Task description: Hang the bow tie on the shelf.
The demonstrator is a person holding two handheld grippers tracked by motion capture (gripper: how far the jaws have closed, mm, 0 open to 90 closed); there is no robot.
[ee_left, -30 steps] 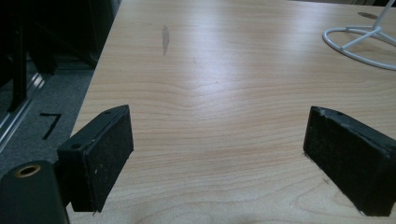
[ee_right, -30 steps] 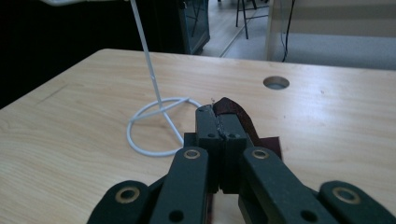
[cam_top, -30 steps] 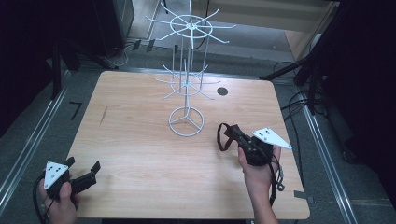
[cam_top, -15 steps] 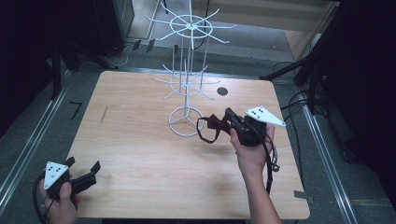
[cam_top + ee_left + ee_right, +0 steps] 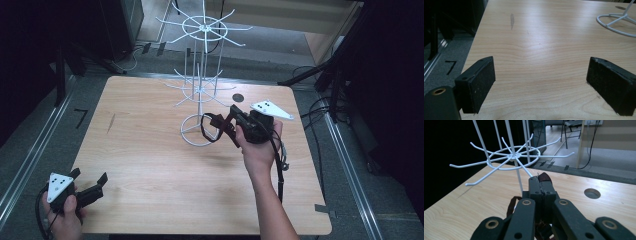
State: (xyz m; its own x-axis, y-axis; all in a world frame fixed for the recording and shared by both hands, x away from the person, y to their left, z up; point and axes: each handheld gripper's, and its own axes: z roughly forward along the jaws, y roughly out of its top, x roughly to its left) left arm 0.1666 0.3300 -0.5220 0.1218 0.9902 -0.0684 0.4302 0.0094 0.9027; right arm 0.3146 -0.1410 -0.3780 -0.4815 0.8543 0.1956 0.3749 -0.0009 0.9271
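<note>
Fingers (image 5: 541,185) of the right gripper (image 5: 239,125) are clamped on a dark strap (image 5: 211,127), held above the worktop (image 5: 150,150) beside the white wire rack (image 5: 200,95). Left gripper (image 5: 541,82) fingers are spread wide over bare worktop. No legible writing is seen.

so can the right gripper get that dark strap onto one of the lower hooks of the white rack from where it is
Probably yes. The right gripper is shut on the dark strap, whose loop hangs beside the white rack. In the right gripper view the lower hooks stand just ahead with open air between; only the thin pole is nearby.
</note>
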